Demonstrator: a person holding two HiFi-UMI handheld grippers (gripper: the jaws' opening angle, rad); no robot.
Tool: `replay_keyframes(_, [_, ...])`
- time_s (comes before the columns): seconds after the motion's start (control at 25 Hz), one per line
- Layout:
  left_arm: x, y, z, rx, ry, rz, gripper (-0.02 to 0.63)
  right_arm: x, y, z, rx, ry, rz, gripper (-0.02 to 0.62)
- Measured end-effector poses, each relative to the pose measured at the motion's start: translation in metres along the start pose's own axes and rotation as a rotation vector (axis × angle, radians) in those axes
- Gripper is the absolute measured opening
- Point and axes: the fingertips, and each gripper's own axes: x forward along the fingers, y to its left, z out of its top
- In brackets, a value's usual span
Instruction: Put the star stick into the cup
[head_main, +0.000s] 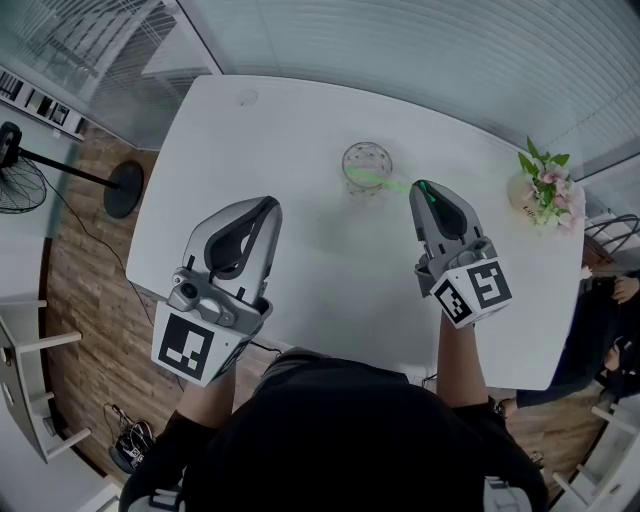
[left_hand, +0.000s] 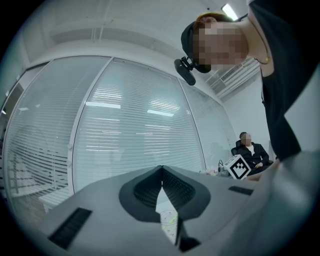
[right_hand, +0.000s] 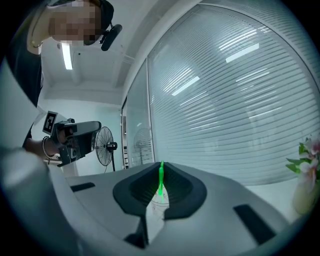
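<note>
Careful: your right gripper (head_main: 424, 188) pinches the star stick (head_main: 392, 183), left gripper (head_main: 270, 204) closed, empty; nudge the rim and the glass cup (head_main: 366, 146) tips.

Flowers (head_main: 545, 190) rest on the white table (head_main: 300, 150); a fan (head_main: 22, 185) stands nearby.
</note>
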Motion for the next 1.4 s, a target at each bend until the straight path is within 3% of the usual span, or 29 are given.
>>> replay_keyframes(1.4, [-0.002,0.005,-0.004,-0.010,0.010,0.012,0.014,0.012,-0.023,-0.001,0.036,-0.003,-0.024,0.025])
